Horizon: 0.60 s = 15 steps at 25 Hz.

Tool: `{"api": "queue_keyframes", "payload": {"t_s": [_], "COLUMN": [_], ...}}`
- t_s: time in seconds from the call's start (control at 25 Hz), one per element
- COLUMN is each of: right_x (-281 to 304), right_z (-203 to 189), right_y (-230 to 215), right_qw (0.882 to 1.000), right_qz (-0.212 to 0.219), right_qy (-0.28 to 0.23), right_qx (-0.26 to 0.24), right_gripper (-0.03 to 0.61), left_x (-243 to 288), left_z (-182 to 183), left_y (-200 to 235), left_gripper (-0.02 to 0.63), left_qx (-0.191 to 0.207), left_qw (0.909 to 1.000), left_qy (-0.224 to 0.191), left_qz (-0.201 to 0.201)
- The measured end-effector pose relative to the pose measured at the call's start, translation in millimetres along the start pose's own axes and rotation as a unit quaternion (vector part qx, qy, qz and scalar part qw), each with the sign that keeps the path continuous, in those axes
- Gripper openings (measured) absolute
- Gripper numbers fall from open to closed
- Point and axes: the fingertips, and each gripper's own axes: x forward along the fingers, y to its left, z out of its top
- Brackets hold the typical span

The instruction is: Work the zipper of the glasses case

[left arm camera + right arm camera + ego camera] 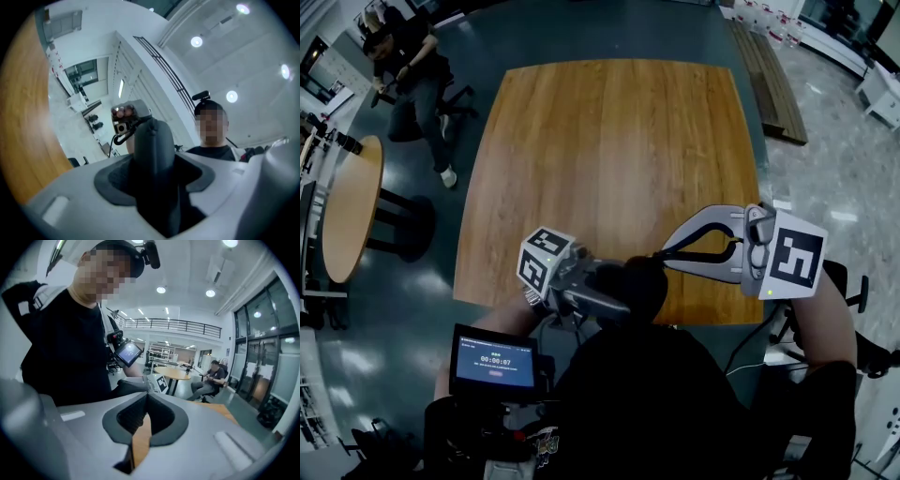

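The left claw (606,292) clamps the dark glasses case (636,285) between its pads and holds it in the air over the near edge of the wooden counter (609,141). Just right of it, the right claw (664,256) is pinched fully together, tips at the case's edge; whether they grip the zipper pull I cannot tell.

Left gripper (617,291) clamped wide — right gripper (662,255), fingers (123,419) pressed together.
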Motion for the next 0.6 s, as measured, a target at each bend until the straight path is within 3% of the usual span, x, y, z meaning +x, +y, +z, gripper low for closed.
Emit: {"api": "queue_keyframes", "payload": {"t_s": [0.16,0.4,0.52,0.6], "right_x": [-4,-2,-7,-9], "right_z": [-4,-10,-14,-18], "right_y": [-17,-39,-43,-39], "right_qw": [0.996,0.980,0.976,0.977], "right_qz": [-0.079,-0.193,-0.213,-0.209], "right_qy": [0.011,-0.008,-0.013,-0.004], "right_qx": [-0.039,-0.045,-0.044,-0.051], "right_gripper": [0.006,0.006,0.006,0.005], "left_x": [-15,-34,-37,-39], "left_z": [22,50,58,56], "left_y": [11,22,24,26], "left_gripper": [0.258,0.255,0.253,0.252], "left_qx": [0.034,0.079,0.075,0.076], "left_qw": [0.9963,0.9785,0.9729,0.9722], "left_qy": [-0.072,-0.172,-0.206,-0.208], "left_qz": [0.033,0.082,0.073,0.076]}}
